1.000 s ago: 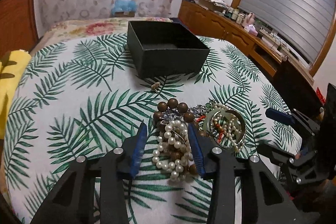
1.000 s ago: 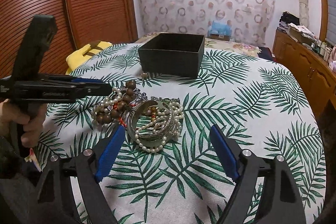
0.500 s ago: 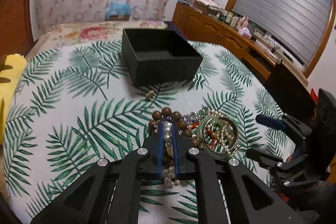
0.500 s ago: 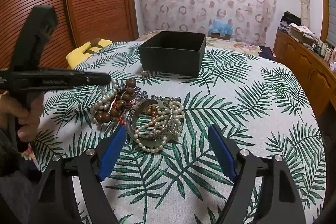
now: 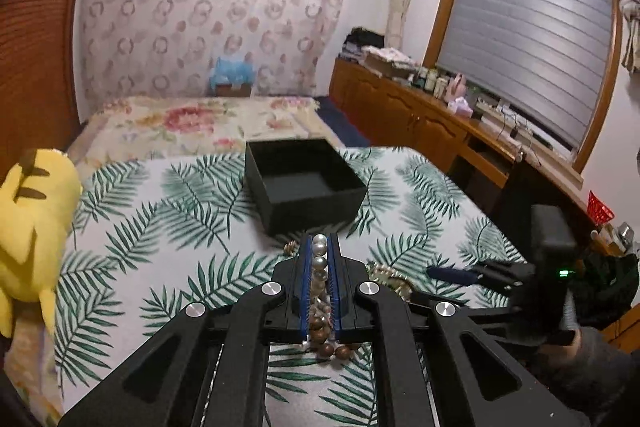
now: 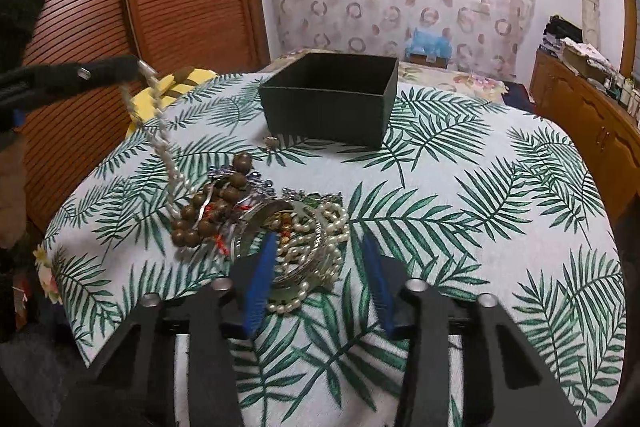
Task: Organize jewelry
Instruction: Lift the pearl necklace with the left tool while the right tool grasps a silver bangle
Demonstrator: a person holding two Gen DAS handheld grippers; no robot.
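- No brand, label or writing can be read on anything in either view.
- One black box (image 6: 329,95) stands open on the palm-leaf tablecloth (image 6: 472,195), beyond the jewelry; nothing shows inside it.
- The left gripper (image 5: 320,251) has its blue pads pressed together on one pearl strand (image 5: 319,261); from the right wrist view the strand (image 6: 160,131) hangs from that gripper, raised above the table, down to the pile.
- One tangled jewelry pile (image 6: 260,223) lies in front of the box: one brown wooden bead bracelet (image 6: 216,205), metal bangles and more pearls; their number cannot be told.
- One small loose trinket (image 6: 271,142) lies just before the box.
- The right gripper (image 6: 320,267) is spread wide, its jaws either side of the pile's near edge, gripping nothing.
- One yellow plush toy (image 5: 32,239) sits at the table's left edge.
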